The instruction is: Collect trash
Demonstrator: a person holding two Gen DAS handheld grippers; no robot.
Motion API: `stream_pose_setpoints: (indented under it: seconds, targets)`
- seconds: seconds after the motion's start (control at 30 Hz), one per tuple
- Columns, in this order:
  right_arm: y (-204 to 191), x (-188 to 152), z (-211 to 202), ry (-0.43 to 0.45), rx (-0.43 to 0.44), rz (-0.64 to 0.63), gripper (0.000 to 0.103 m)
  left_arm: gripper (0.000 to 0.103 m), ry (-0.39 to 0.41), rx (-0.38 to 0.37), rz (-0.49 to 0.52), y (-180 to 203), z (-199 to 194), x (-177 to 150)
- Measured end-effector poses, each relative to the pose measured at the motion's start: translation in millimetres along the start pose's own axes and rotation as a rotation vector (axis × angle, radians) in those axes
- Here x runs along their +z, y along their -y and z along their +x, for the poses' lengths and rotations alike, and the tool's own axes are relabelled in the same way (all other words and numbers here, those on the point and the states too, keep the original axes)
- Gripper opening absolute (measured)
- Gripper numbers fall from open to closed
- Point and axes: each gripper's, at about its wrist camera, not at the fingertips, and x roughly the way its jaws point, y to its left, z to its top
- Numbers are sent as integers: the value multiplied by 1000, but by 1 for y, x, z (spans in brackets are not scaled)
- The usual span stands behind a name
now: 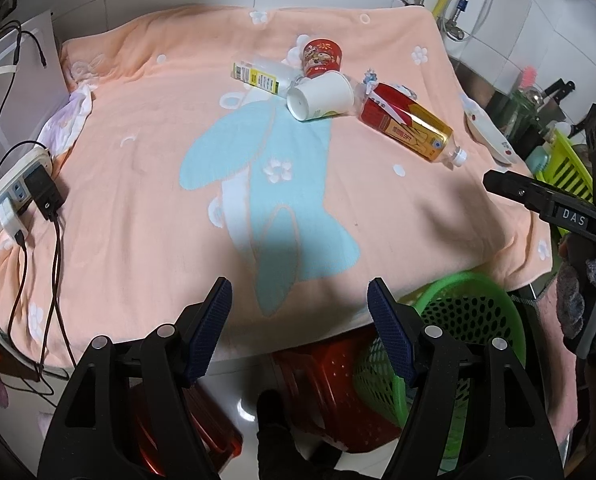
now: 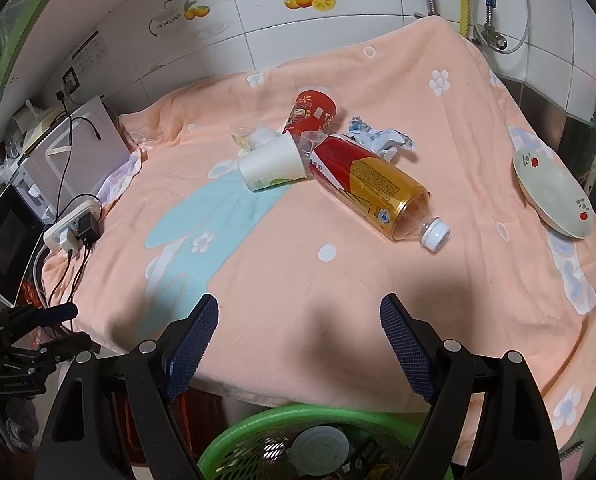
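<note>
Trash lies in a cluster at the far side of the peach towel [image 1: 138, 168] [image 2: 338, 304]: a red-and-gold plastic bottle [image 1: 408, 120] [image 2: 372, 186] on its side, a white paper cup [image 1: 322, 95] [image 2: 272, 162] tipped over, a red printed cup [image 1: 321, 58] [image 2: 312, 112], a clear bottle with a yellow label [image 1: 260, 76] and a crumpled wrapper [image 2: 380, 136]. My left gripper [image 1: 300, 328] is open over the towel's near edge, holding nothing. My right gripper [image 2: 298, 344] is open too, above the green basket [image 2: 298, 440] [image 1: 458, 328], and shows at the right of the left wrist view [image 1: 546, 204].
A power strip [image 1: 14, 196] [image 2: 72, 230] with plugs and cables sits at the towel's left edge. A white plate [image 2: 552, 192] [image 1: 488, 132] rests at the right edge. A red crate [image 1: 330, 396] stands on the floor beside the basket. Pipes run up the tiled wall behind.
</note>
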Motion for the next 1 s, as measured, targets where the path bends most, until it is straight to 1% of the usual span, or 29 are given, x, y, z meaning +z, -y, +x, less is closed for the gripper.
stream_pose_setpoints:
  seconds: [0.47, 1.0]
  targets:
    - [7, 21, 21, -5, -28, -16, 81, 70, -18, -15, -6, -8, 15, 19]
    - [6, 46, 43, -12, -63, -51, 81, 70, -8, -22, -9, -21, 19, 30]
